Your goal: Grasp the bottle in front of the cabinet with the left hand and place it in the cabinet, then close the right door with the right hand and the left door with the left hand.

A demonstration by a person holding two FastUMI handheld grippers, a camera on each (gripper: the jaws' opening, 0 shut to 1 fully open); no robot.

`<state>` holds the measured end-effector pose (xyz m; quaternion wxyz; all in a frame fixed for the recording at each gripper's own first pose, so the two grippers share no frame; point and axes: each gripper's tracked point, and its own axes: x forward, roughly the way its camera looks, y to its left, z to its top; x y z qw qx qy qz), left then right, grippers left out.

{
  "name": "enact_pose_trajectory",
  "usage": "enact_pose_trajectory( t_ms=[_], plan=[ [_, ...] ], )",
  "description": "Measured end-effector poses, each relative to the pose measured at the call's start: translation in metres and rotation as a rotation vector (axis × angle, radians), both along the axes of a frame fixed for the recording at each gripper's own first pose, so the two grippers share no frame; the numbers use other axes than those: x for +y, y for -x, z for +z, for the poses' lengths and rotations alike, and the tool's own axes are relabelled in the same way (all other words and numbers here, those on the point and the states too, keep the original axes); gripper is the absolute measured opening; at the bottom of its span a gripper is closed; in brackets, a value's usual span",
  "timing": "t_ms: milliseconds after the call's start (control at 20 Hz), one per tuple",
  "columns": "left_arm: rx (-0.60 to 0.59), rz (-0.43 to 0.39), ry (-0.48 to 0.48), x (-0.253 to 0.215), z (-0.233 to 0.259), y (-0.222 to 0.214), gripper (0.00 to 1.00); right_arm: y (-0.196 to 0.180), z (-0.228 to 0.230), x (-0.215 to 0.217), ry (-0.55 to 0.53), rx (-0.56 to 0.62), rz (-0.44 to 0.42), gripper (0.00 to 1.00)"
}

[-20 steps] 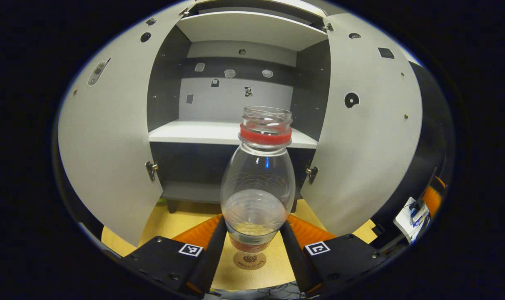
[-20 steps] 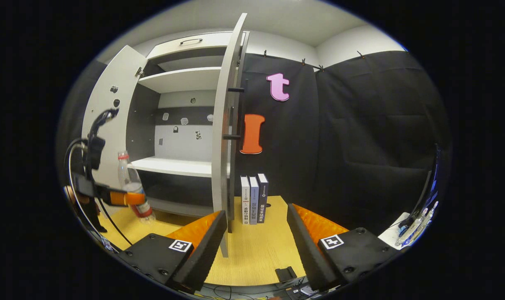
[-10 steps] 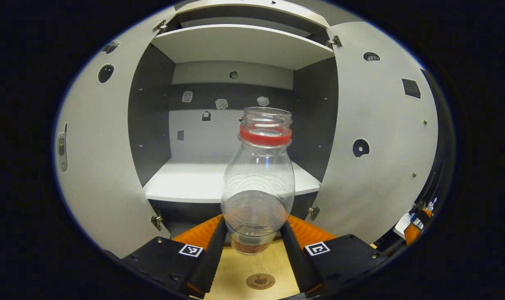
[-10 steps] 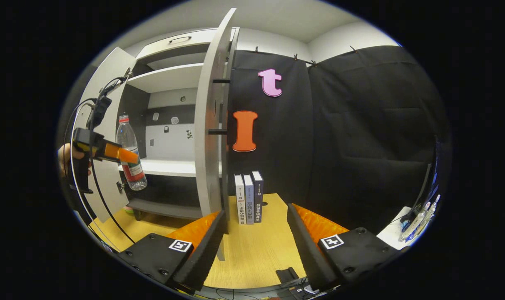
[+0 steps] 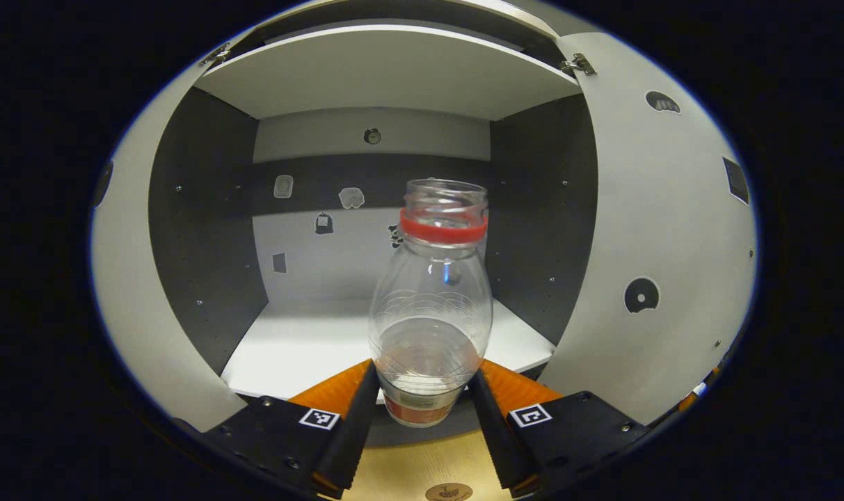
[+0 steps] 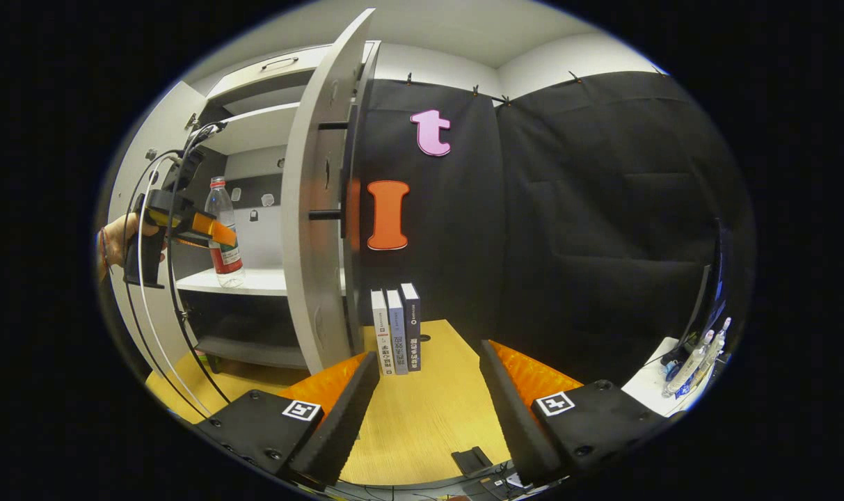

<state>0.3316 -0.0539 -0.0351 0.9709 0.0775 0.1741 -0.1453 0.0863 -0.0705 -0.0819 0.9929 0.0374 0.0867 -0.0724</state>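
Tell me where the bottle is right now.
The bottle is upright in the left gripper, at the front edge of the cabinet's white shelf, between both open doors.

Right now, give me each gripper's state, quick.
Left gripper: closed on the bottle, both fingers pressing its lower body.
Right gripper: open, holding nothing.

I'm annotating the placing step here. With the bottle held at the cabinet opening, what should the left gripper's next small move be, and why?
Probably ease forward and down, then open. The left gripper grips the bottle at the front edge of the white shelf, upright, its base apparently just above the shelf; both doors are open.
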Motion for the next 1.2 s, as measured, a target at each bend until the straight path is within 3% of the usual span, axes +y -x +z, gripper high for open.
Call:
enact_pose_trajectory(
  t_ms=[600, 900, 1200],
  plan=[
    [0.073, 0.005, -0.014, -0.015, -0.029, -0.075, 0.75, -0.003, -0.008, -0.014, -0.001, 0.030, -0.079, 0.96],
    [0.060, 0.004, -0.019, -0.015, -0.028, -0.077, 0.79, -0.002, -0.006, -0.016, -0.002, 0.029, -0.091, 0.96],
    [0.033, 0.064, 0.002, -0.003, -0.020, -0.052, 0.95, 0.000, 0.000, -0.016, 0.014, 0.020, -0.039, 0.96]
  ],
)
